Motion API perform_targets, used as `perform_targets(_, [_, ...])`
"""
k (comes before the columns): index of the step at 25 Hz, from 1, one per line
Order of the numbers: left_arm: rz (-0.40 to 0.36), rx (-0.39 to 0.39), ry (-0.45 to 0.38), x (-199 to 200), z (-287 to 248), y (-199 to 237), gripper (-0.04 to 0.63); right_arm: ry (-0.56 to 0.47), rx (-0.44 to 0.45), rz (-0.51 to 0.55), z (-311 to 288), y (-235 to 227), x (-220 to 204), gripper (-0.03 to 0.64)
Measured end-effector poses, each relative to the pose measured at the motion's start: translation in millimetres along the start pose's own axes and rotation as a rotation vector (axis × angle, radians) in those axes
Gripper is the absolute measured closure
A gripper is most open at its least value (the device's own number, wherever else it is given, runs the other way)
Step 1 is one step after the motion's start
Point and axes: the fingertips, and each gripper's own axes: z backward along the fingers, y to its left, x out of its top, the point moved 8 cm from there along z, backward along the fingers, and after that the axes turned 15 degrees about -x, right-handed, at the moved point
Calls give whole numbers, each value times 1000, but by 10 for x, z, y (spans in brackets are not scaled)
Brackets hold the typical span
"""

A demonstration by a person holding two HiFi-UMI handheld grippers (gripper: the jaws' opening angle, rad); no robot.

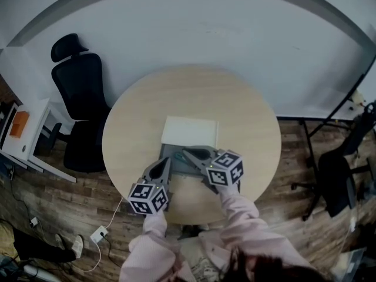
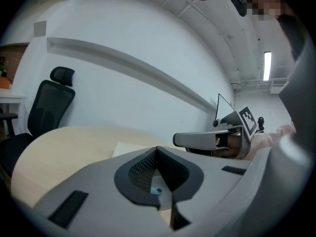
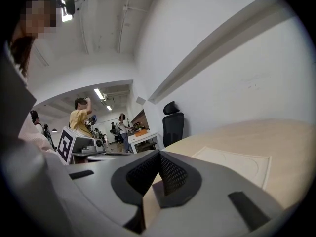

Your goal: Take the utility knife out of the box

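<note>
White flat box (image 1: 189,131) on pale round wooden surface (image 1: 129,116); utility knife not out yet; left tongs (image 1: 167,163), right tongs (image 1: 187,153) both closed, empty.

Dim, even overhead lighting, dark fisheye-warped edges

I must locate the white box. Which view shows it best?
The head view: from above, the white box lies flat on the round table, all four edges of its top visible. The right gripper view catches that top only at a low slant; the left gripper view shows just a pale sliver of it.
</note>
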Motion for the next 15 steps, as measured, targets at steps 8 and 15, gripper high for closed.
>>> perform_targets(8, [49,-77,59,-151,-112,177,591,95,-58,-19,-201,-132,-212,627])
perform_targets(15, [122,-116,106,-355,-138,309,591,198,-75,43,-435,-174,-365,626])
